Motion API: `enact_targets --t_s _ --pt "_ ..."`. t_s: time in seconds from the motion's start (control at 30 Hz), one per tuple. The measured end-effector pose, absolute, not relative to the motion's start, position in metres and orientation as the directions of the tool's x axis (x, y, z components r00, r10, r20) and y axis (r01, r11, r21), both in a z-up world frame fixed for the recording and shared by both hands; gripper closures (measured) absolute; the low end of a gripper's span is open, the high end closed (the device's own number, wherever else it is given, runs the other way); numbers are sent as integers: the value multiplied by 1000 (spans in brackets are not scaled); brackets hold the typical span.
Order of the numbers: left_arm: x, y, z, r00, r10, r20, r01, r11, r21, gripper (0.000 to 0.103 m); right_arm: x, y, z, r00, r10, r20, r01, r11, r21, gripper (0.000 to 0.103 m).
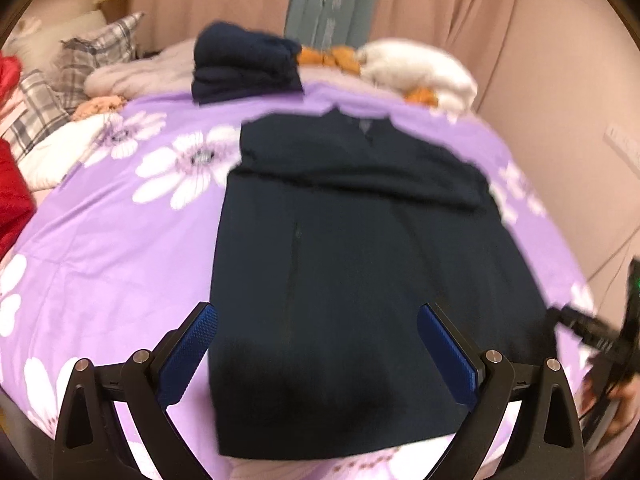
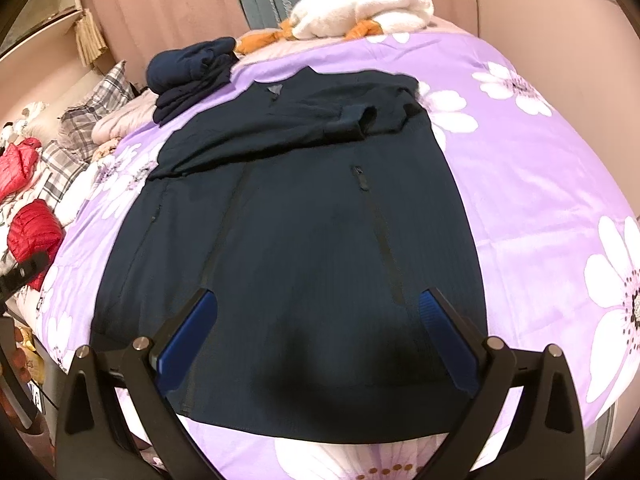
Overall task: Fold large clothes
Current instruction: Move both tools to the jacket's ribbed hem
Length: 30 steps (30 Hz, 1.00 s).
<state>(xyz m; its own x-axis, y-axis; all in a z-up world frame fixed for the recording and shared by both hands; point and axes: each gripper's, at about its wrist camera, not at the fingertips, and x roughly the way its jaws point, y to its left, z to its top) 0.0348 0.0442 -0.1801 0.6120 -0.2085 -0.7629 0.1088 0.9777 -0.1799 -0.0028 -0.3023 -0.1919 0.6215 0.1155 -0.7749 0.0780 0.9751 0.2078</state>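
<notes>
While both tongs, left [image 1: 317, 354] and right [image 2: 318, 344], gape wide and hold nothing, dark jacket [image 2: 288, 248] lies flat on purple floral bedspread [image 2: 540, 184], sleeves folded across chest.

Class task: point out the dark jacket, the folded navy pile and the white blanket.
Jacket [image 2: 288, 240]: right wrist view, middle of its front.
Navy pile [image 1: 244, 64]: left wrist view, its near side.
White blanket [image 2: 360, 6]: right wrist view, its top fold.

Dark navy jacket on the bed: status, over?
Left gripper open, right gripper open. Dark navy jacket flat, sleeves folded across chest. Nothing blocking.
</notes>
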Motion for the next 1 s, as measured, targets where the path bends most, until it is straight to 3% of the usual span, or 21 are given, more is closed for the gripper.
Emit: enact_targets --t_s 0.17,0.4,0.6,1.0 --pt "45 67 -223 494 -223 -840 54 973 -226 4 -2 -330 -218 570 28 -821 172 973 153 1" --pt "51 113 -253 421 -339 -842 -24 923 -383 4 -8 -378 -241 521 12 -853 281 942 184 1" --pt "56 119 -273 364 -471 -804 -31 856 -515 4 -6 -395 -260 499 123 -858 290 909 299 0" --pt "78 98 -273 306 -611 -730 64 778 -625 4 27 -371 -261 497 347 -796 124 879 461 6"
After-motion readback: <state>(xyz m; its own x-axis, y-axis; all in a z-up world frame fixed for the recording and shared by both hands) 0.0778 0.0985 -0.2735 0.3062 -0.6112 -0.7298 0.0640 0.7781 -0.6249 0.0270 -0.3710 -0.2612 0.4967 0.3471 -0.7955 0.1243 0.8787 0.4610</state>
